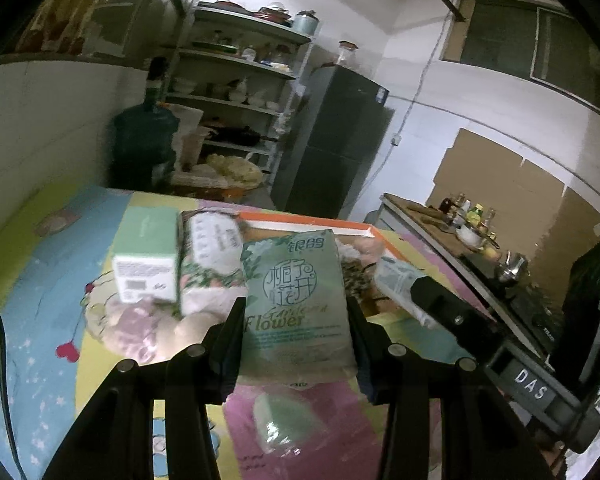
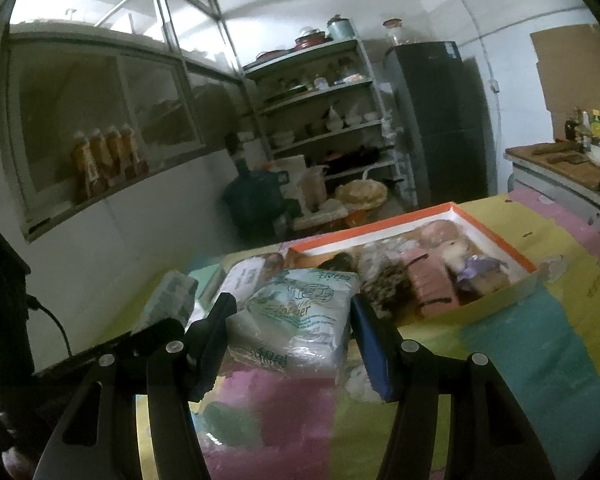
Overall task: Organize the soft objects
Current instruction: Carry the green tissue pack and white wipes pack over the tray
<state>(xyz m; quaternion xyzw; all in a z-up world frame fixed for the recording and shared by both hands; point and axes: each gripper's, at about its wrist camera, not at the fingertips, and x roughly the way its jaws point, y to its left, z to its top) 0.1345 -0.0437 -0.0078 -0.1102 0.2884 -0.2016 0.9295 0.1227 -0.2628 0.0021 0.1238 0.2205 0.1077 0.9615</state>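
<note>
- Mint box [image 1: 144, 256] and floral pack [image 1: 208, 256], left of the scene: both stand upright on the patterned cloth [image 1: 40, 320], just beside the left gripper's load. A sideways swing of that load would likely topple them.
- Left gripper [image 1: 296, 306]: its 2 jaws are clamped on the long sides of 1 green tissue pack [image 1: 296, 280]. Being soft, the pack may buckle or slide out if the squeeze eases. It stands between the fingers, its printed face toward the camera and its far end projecting beyond the tips, clear of the cloth.
- Right gripper [image 2: 293, 300]: its jaws are pressed on a second tissue pack [image 2: 300, 324] in slick clear wrap, which sags slightly and could slip. The pack lies crosswise between the fingers. The 2 grippers are close together, so the loads could collide.
- Orange-rimmed tray [image 2: 496, 236], right and beyond both packs: already crowded with soft items, so a pack set down carelessly may rest on the rim and tip out.
</note>
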